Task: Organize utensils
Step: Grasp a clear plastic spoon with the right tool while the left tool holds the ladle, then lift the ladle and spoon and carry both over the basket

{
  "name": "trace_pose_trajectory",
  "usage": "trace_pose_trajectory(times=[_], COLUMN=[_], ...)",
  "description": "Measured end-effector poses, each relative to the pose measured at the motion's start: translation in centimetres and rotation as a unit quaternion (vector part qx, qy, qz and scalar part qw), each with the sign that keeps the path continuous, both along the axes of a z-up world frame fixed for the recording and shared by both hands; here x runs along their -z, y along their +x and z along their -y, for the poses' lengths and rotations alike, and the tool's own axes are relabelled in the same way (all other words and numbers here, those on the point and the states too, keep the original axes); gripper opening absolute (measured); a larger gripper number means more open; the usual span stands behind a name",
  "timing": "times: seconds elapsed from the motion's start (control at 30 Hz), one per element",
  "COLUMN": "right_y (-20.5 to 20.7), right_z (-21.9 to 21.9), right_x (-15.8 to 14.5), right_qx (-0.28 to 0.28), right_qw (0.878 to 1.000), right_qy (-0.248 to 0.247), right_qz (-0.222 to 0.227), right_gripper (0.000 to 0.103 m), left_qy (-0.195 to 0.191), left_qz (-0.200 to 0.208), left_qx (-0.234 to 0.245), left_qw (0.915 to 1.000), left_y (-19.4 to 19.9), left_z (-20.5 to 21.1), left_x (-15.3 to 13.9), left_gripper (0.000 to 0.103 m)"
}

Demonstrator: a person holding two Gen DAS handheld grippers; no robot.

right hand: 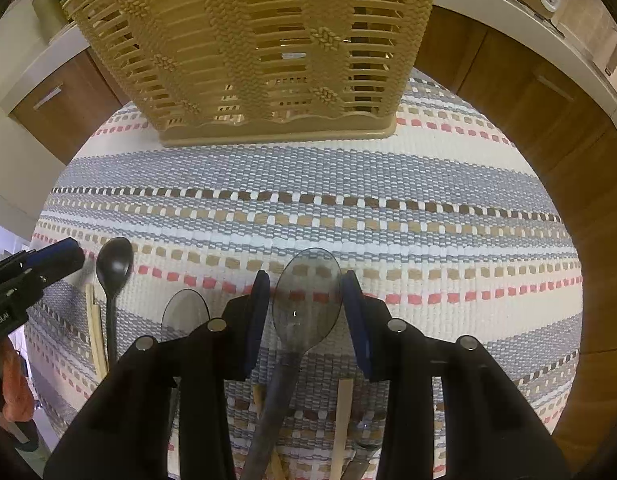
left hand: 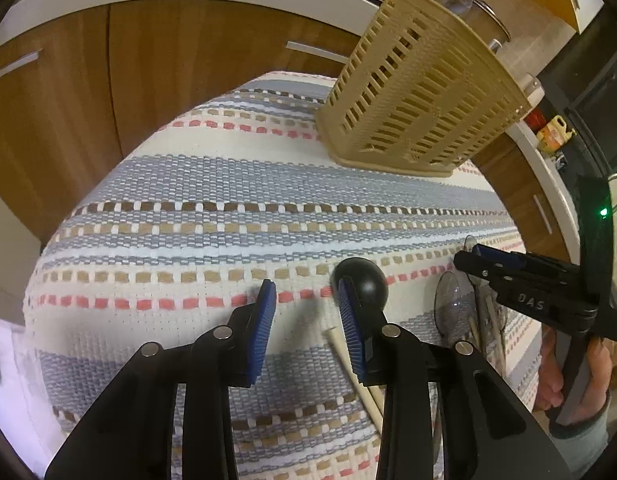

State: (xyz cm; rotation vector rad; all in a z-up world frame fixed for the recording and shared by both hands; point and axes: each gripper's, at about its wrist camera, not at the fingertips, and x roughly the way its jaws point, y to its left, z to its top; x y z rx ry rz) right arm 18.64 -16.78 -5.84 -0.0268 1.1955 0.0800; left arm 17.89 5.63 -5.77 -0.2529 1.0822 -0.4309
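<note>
the right gripper (right hand: 304,312) hangs over a clear spoon (right hand: 306,292) on the striped cloth (right hand: 348,200), and the spoon's long axis runs almost straight along the gripper's pointing line: bowl ahead between the blue pads (right hand: 256,312), handle trailing back under the fingers. the jaws are partly open, a pad on either side of the bowl with a little gap each way, so nothing is gripped that i can see; how far above the spoon they hang i cannot tell. the basket (right hand: 260,60) stands dead ahead at the cloth's far edge, so the carry would likely be a short forward one. the left gripper (left hand: 304,320) is also part open and empty, with the black spoon (left hand: 366,284) just past its right pad, bowl forward, and a wooden stick (left hand: 348,364) slanting under that finger. from there the basket (left hand: 420,100) sits ahead and to the right. a second clear spoon (right hand: 184,312) lies between the two grippers, nearer the right one.
</note>
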Motion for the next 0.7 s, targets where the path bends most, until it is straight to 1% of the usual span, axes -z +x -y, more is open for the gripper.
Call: trace_pose_trajectory(times=[0.07, 0.1, 0.13, 0.2, 0.3, 0.33, 0.4, 0.47, 0.5, 0.53, 0.57, 0.6, 0.67, 0.7], right_y=[-0.1, 0.0, 0.1, 0.2, 0.0, -0.1, -0.2, -0.3, -0.4, -0.6, -0.7, -0.9, -1.2, -1.5], right_z=[0.1, 0.0, 0.0, -0.2, -0.3, -0.5, -0.5, -0.5, -0.5, -0.4, -0.4, -0.3, 0.0, 0.2], right_x=[-0.1, -0.1, -0.1, 0.0, 0.0, -0.1, -0.1, 0.0, 0.0, 0.2, 0.2, 0.1, 0.1, 0.0], right_qx=[0.0, -0.001, -0.003, -0.012, -0.025, -0.029, -0.038, -0.044, -0.046, -0.048, -0.051, -0.054, -0.059, -0.061], right_qw=[1.0, 1.0, 1.0, 1.0, 1.0, 0.999, 0.999, 0.999, 0.999, 0.999, 0.999, 0.998, 0.998, 0.998], right_qy=[0.0, 0.001, 0.0, -0.009, -0.015, -0.014, -0.015, -0.013, -0.012, -0.011, -0.008, -0.006, -0.001, 0.001], right_qz=[0.0, -0.002, -0.003, -0.004, -0.008, -0.01, -0.013, -0.015, -0.015, -0.015, -0.015, -0.014, -0.012, -0.01], right_gripper=[0.035, 0.035, 0.035, 0.035, 0.034, 0.032, 0.032, 0.032, 0.032, 0.032, 0.031, 0.031, 0.031, 0.031], left_qy=[-0.006, -0.004, 0.0, 0.019, 0.071, 0.093, 0.128, 0.179, 0.199, 0.211, 0.217, 0.216, 0.22, 0.22], left_qz=[-0.006, -0.009, -0.011, -0.014, -0.006, -0.007, -0.013, -0.02, -0.02, -0.02, -0.017, -0.017, -0.012, -0.011], left_qx=[0.006, 0.011, 0.014, 0.017, 0.016, 0.016, 0.02, 0.04, 0.042, 0.043, 0.045, 0.047, 0.045, 0.044], left_qw=[0.9999, 0.9999, 0.9998, 0.9996, 0.9973, 0.9955, 0.9915, 0.9829, 0.9789, 0.9763, 0.975, 0.9751, 0.9743, 0.9744], left_y=[-0.1, 0.1, 0.1, 0.2, 0.3, 0.4, 0.5, 0.7, 0.7, 0.8, 0.8, 0.8, 0.7, 0.7], left_z=[0.6, 1.4, 1.9, 3.5, 5.5, 6.4, 7.8, 9.7, 10.4, 10.9, 11.4, 11.6, 11.9, 11.9], left_x=[0.0, 0.0, 0.0, 0.0, -0.1, -0.2, -0.2, 0.0, 0.1, 0.2, 0.1, 0.1, -0.1, -0.2], left_gripper=[0.033, 0.037, 0.042, 0.043, 0.047, 0.048, 0.052, 0.06, 0.06, 0.06, 0.054, 0.052, 0.036, 0.036])
